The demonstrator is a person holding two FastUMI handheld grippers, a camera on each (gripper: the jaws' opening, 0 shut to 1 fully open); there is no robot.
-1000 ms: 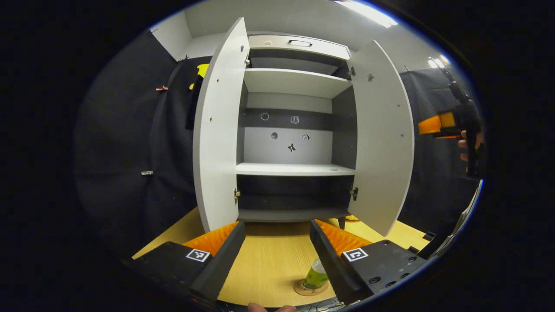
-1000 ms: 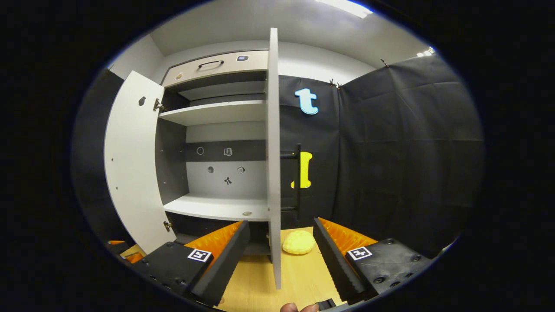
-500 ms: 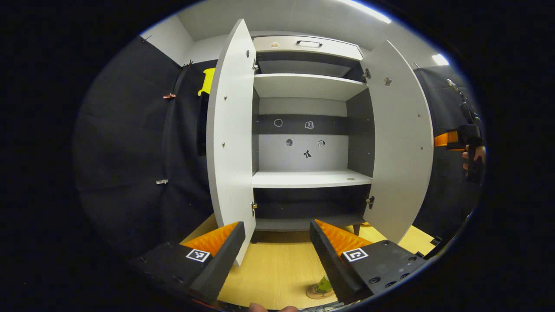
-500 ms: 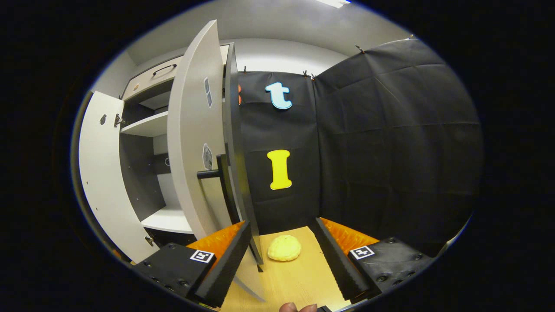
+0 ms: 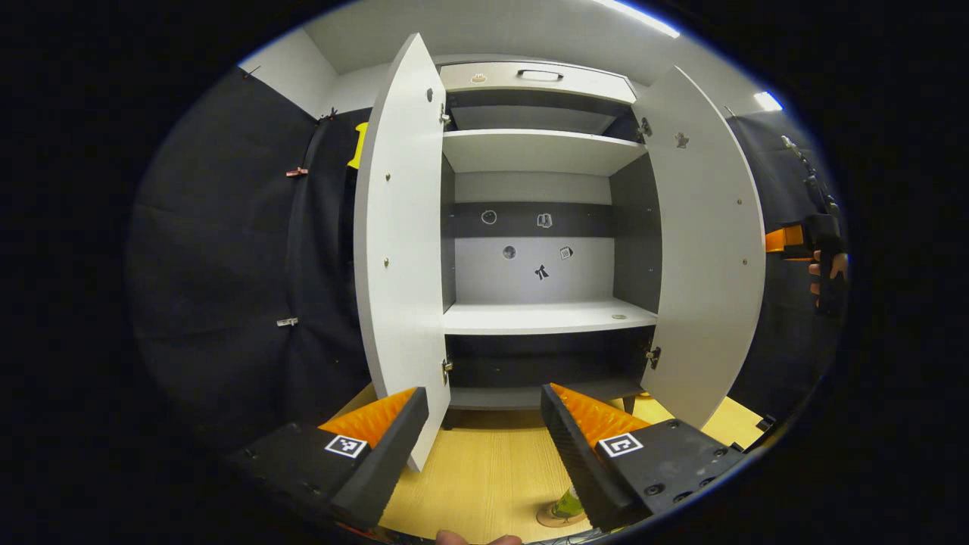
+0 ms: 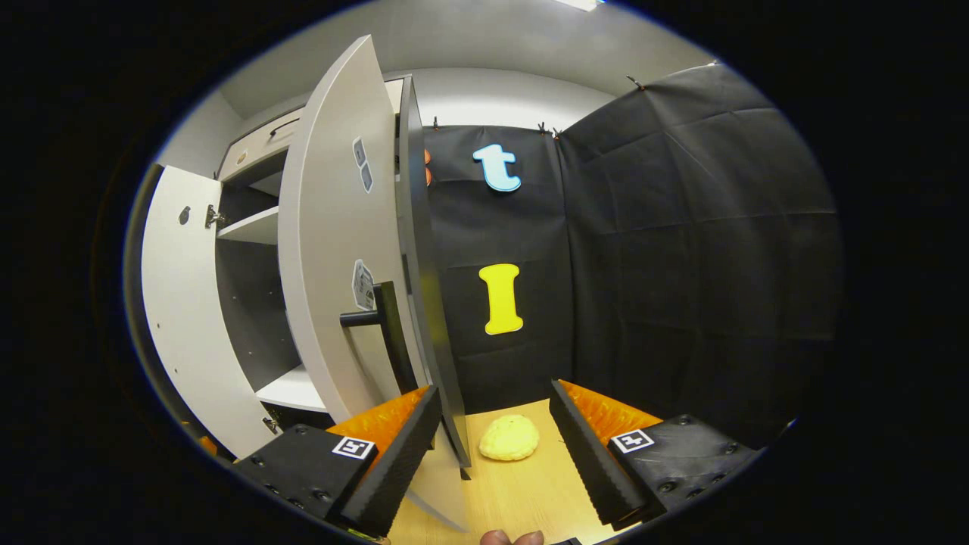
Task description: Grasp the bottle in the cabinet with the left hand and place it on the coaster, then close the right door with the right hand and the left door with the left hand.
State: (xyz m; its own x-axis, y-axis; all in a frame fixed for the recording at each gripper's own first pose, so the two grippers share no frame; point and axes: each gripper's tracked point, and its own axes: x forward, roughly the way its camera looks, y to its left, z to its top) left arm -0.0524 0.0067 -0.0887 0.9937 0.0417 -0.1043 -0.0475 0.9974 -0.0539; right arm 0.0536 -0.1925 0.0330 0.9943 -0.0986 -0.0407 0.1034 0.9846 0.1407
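In the left gripper view the white cabinet stands with both doors swung out, the left door and the right door. Its shelves hold nothing. A green bottle stands on a round coaster on the wooden table, partly hidden behind my right finger. My left gripper is open and holds nothing. The right gripper, held by a hand, shows beyond the right door. In the right gripper view my right gripper is open, at the outer face of the right door, below its dark handle.
A yellow bun-shaped object lies on the wooden table between my right fingers, near the black cloth wall. The left door hangs out at the far left. A drawer front tops the cabinet.
My right gripper has come round from the right door's edge to its outer face, so the handle now faces it. The left gripper view shifted slightly; the bottle sits lower in it.
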